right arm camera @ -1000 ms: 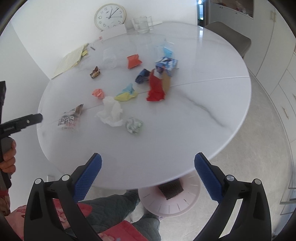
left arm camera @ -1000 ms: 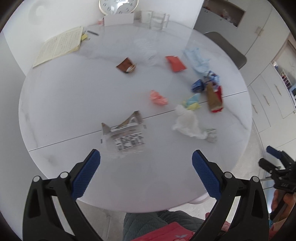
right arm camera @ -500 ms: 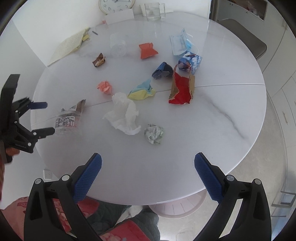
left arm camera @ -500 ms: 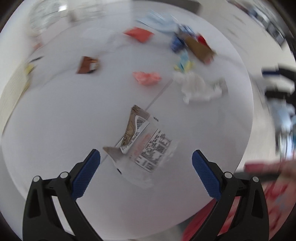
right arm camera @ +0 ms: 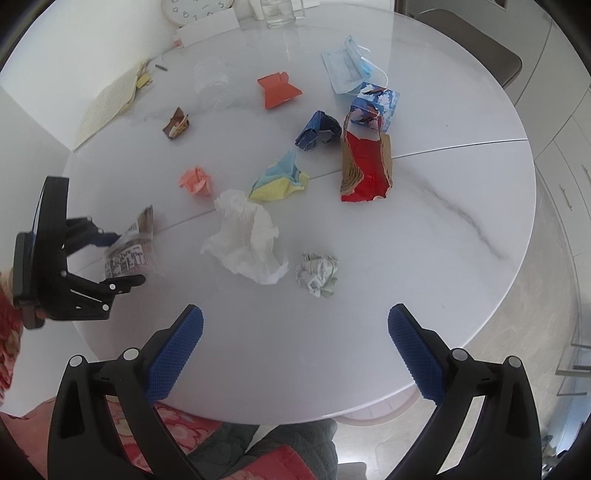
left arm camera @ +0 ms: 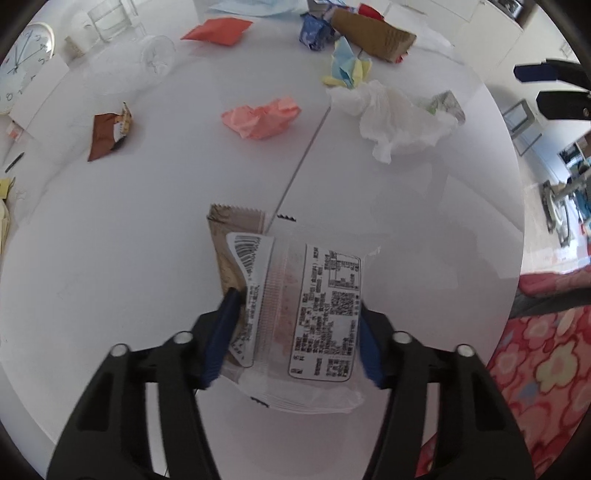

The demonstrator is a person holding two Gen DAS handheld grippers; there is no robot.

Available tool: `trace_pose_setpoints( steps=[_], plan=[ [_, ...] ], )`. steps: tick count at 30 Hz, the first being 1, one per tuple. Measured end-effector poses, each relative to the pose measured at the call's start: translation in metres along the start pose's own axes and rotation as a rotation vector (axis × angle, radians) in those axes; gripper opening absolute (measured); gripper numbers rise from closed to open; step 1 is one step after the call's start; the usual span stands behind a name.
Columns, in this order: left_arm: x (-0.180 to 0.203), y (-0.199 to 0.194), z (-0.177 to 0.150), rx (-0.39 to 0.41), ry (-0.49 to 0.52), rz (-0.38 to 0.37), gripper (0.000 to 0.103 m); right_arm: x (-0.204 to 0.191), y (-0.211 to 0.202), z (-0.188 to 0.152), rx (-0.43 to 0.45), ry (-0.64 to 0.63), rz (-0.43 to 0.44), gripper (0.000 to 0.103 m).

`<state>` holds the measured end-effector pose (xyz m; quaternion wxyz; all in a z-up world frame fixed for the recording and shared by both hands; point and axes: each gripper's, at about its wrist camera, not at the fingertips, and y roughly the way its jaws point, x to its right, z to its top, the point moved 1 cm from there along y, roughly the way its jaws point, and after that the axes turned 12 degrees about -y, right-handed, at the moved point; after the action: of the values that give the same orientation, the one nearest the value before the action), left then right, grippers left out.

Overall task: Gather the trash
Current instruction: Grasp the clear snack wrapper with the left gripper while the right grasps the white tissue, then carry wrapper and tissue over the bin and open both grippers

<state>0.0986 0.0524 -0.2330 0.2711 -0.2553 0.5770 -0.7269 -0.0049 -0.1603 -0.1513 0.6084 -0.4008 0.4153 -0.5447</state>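
My left gripper [left arm camera: 293, 334] is shut on a clear snack wrapper [left arm camera: 303, 302] with a printed label, at the near left of the round white table [left arm camera: 110, 258]. The right wrist view shows the same grip on the wrapper [right arm camera: 129, 251]. My right gripper [right arm camera: 295, 354] is open and empty above the table's near edge. Ahead of it lie a white tissue [right arm camera: 247, 236], a crumpled paper ball [right arm camera: 317, 273], a pink wad [right arm camera: 195, 181], a blue-yellow paper [right arm camera: 280, 179] and a red-brown carton [right arm camera: 365, 166].
Further back lie a dark blue wrapper [right arm camera: 317, 129], an orange packet [right arm camera: 279, 90], a brown wrapper [right arm camera: 177, 123], a face mask [right arm camera: 347, 68], a small blue box [right arm camera: 375, 105], a notebook [right arm camera: 110, 103], a clock [right arm camera: 195, 9] and a glass [right arm camera: 277, 11]. A chair [right arm camera: 476, 48] stands far right.
My left gripper moved down and in onto the snack wrapper and shut on it. My right gripper moved forward over the table edge and stayed open.
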Motion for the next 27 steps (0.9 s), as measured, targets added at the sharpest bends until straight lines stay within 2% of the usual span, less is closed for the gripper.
trace_pose_setpoints(
  steps=[3,8,14,17,19,22,25,26,27],
  plan=[
    [-0.002,-0.005,0.002,0.013,-0.053,0.004,0.044,0.004,0.001,0.006,0.016,0.003,-0.002,0.100],
    [-0.007,-0.015,0.005,0.056,-0.155,0.018,0.042,0.007,0.011,0.010,0.004,0.006,0.002,0.100],
    [-0.017,-0.042,0.009,0.118,-0.318,-0.039,0.042,-0.020,0.035,0.031,0.005,-0.112,0.061,0.097],
    [-0.021,-0.054,0.008,0.157,-0.413,-0.039,0.042,-0.033,0.054,0.045,-0.001,-0.167,0.062,0.097],
    [-0.021,-0.062,0.006,0.174,-0.466,-0.051,0.042,-0.038,0.067,0.055,-0.004,-0.183,0.059,0.092],
    [-0.018,-0.063,0.006,0.181,-0.494,-0.046,0.042,-0.039,0.088,0.064,-0.034,-0.171,0.063,0.080],
    [-0.014,-0.066,0.003,0.185,-0.488,-0.018,0.042,-0.037,0.102,0.067,-0.059,-0.147,0.064,0.062],
    [-0.013,-0.065,0.003,0.187,-0.487,-0.017,0.042,-0.036,0.106,0.067,-0.066,-0.138,0.069,0.053],
    [-0.011,-0.066,0.002,0.188,-0.487,-0.019,0.042,-0.035,0.107,0.067,-0.073,-0.132,0.072,0.038]
  ],
)
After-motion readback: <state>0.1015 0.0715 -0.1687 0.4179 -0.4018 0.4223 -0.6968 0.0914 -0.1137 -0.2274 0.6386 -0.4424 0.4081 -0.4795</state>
